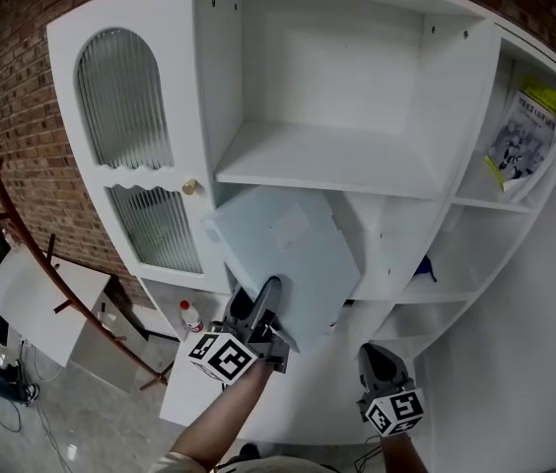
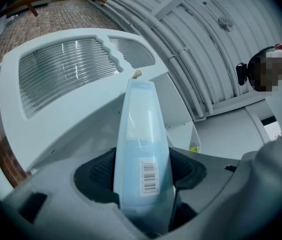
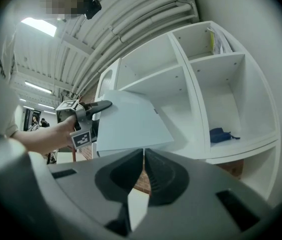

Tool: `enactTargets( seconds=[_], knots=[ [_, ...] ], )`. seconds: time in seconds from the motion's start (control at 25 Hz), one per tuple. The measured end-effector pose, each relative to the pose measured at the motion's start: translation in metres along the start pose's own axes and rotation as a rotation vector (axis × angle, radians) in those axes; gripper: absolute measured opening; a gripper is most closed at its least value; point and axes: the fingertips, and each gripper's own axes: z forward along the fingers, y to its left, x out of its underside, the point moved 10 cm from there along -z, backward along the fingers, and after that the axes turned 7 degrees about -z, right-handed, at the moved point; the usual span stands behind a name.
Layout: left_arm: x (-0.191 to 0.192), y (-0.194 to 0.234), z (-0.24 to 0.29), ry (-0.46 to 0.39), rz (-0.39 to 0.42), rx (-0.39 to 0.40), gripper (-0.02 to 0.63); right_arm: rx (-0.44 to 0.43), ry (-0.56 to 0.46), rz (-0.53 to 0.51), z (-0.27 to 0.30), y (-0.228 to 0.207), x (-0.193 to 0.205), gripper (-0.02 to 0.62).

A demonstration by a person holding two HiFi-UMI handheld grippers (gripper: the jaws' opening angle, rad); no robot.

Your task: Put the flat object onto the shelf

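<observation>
A flat pale-blue pack [image 1: 283, 249] is held up in front of the white shelf unit, just below its wide middle shelf [image 1: 327, 161]. My left gripper [image 1: 264, 302] is shut on the pack's lower edge. In the left gripper view the pack [image 2: 142, 134] stands edge-on between the jaws, with a barcode label facing me. My right gripper [image 1: 382, 361] hangs lower right, shut and with nothing in it. In the right gripper view its jaws [image 3: 144, 156] meet, and beyond them are the pack [image 3: 131, 121] and the left gripper [image 3: 88, 111].
A ribbed-glass door [image 1: 125, 101] closes the cabinet's left side. A booklet [image 1: 526, 131] leans in the upper right compartment, and a dark blue thing [image 3: 222, 134] lies on a right shelf. A red-capped bottle [image 1: 190, 315] stands low down. A brown wooden rack [image 1: 22, 235] stands at left.
</observation>
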Motion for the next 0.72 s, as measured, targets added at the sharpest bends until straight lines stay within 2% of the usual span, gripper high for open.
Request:
enactTargets(
  seconds=[0.32,0.72],
  knots=[
    [0.005,0.002,0.018,-0.005,0.024,-0.014,0.295,-0.037,-0.002,-0.011,0.022,-0.01,-0.008,0.031],
    [0.015,0.008,0.04,-0.044,0.044,-0.039,0.301,-0.172,-0.014,0.066,0.051,-0.012,-0.014,0.034]
  ],
)
